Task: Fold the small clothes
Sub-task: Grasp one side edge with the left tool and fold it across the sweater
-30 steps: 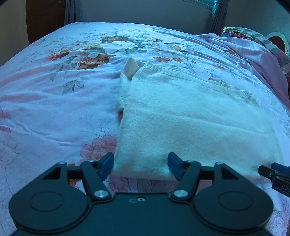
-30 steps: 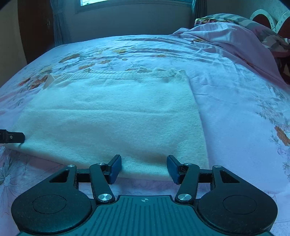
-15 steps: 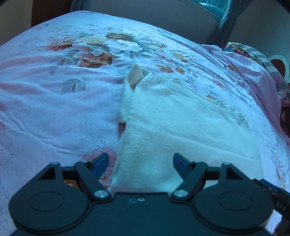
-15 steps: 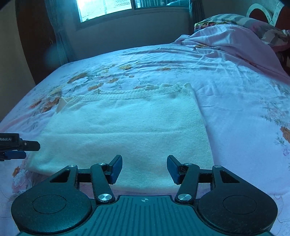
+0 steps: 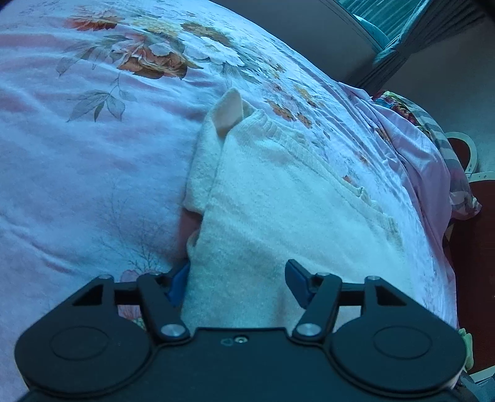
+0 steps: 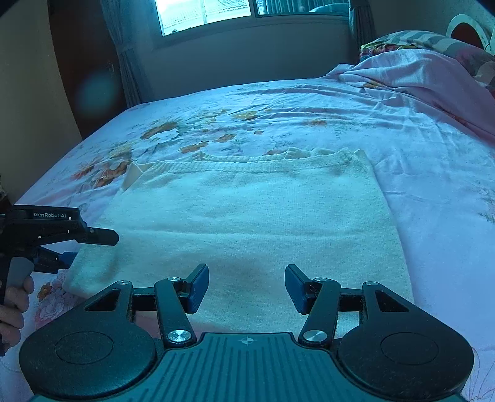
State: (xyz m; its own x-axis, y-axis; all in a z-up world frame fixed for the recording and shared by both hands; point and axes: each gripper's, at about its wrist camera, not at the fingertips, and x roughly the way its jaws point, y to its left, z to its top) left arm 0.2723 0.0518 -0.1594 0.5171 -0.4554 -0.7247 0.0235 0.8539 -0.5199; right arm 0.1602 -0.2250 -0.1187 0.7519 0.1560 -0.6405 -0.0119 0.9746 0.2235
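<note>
Left wrist view: the left gripper (image 5: 236,286) straddles the near-left corner of one cream knitted sweater (image 5: 287,210), its jaws closing around the edge, the far pad not yet pressing, probably to lift that corner for a fold. The sweater lies flat, partly folded, in the middle of a pink floral bedsheet (image 5: 77,173). The right gripper (image 6: 246,287) hovers at the sweater's near edge, jaws apart and empty, likely poised to take the other corner. Two grippers, one garment.

A home bedroom: floral-sheeted bed (image 6: 417,160), curtained window (image 6: 204,12), rumpled bedding (image 6: 411,71).
</note>
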